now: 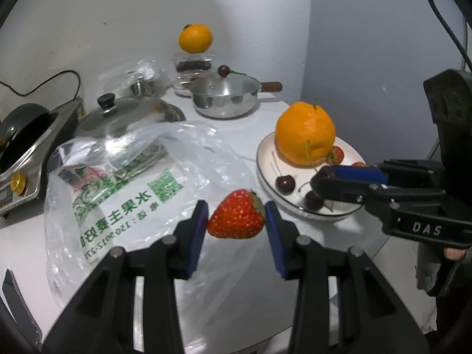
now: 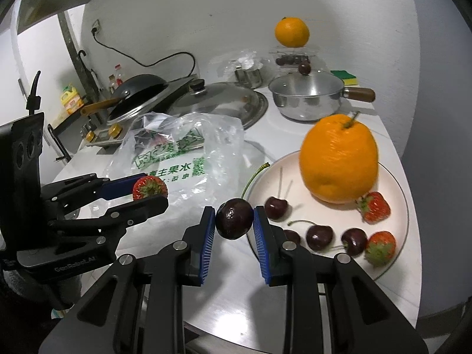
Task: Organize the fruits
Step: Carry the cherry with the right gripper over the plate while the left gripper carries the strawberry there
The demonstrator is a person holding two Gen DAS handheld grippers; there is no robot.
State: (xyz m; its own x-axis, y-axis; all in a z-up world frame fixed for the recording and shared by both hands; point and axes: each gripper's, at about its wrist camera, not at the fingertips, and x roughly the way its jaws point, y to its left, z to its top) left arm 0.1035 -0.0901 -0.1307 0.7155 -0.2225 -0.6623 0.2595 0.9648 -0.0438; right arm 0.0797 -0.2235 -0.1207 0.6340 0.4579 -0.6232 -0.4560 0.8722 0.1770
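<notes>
Left gripper [image 1: 236, 215]: jaws closed part-way on a strawberry [image 1: 237, 214], both blue pads pressing its flanks, the fruit carried clear of the counter, left of the plate [image 1: 262, 159]. Right gripper [image 2: 234, 219]: jaws drawn in tight on a dark cherry [image 2: 234, 219], stem trailing up and back, held just off the plate's left rim.

On the plate: a large orange [image 2: 339, 159] at the back, several cherries and strawberries in front of it. Left of the plate lies a crumpled plastic bag [image 2: 183, 159].

Risks, as judged:
- The strawberry is soft; further squeeze would bruise or split it.
- The cherry is round and glossy and could squirt out of the pads on a jolt, rolling off the counter edge.
- Both grippers approach the plate from the same side; their fingers could collide.
- A careless release could knock the resting cherries or set the orange rolling.
</notes>
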